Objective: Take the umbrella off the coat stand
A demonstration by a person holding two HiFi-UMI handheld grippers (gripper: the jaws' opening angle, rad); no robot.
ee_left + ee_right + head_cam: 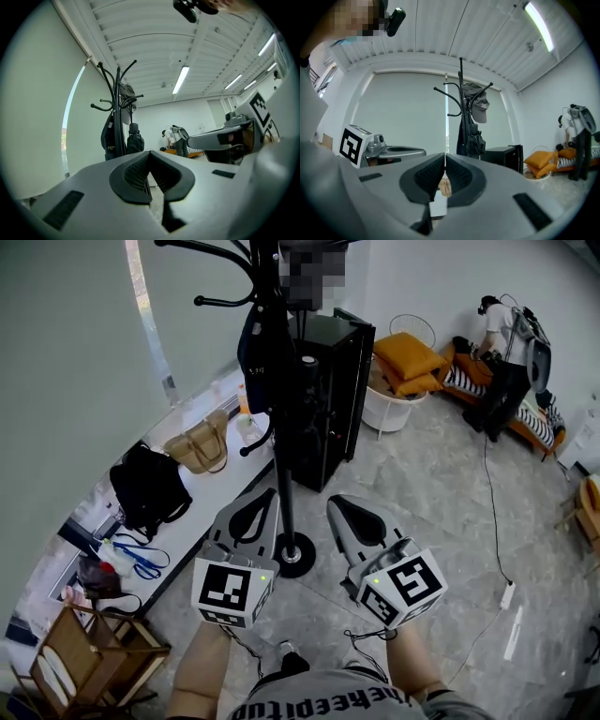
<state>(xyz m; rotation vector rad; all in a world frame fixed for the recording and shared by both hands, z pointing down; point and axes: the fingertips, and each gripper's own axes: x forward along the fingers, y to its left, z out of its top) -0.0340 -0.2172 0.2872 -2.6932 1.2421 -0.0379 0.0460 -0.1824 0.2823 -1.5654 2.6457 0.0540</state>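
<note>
A black coat stand (281, 456) rises in front of me, its round base (296, 555) on the grey floor. A dark folded umbrella (256, 348) hangs against the pole, with a curved handle (257, 442) at its lower end. In the left gripper view the umbrella (110, 138) hangs on the stand beside a small dark bag (135, 142). The right gripper view has a grey cap (480, 107) on a hook. My left gripper (267, 495) and right gripper (336, 502) are level on either side of the pole, short of it. Both are shut and empty (150, 157) (444, 159).
A black cabinet (330, 395) stands right behind the stand. To the left, a low white shelf (220, 493) carries a tan handbag (199, 451) and a black bag (148, 486). A wooden rack (89, 652) is near left. A basket with orange cushions (405, 367) and a person (506, 367) are at the back right.
</note>
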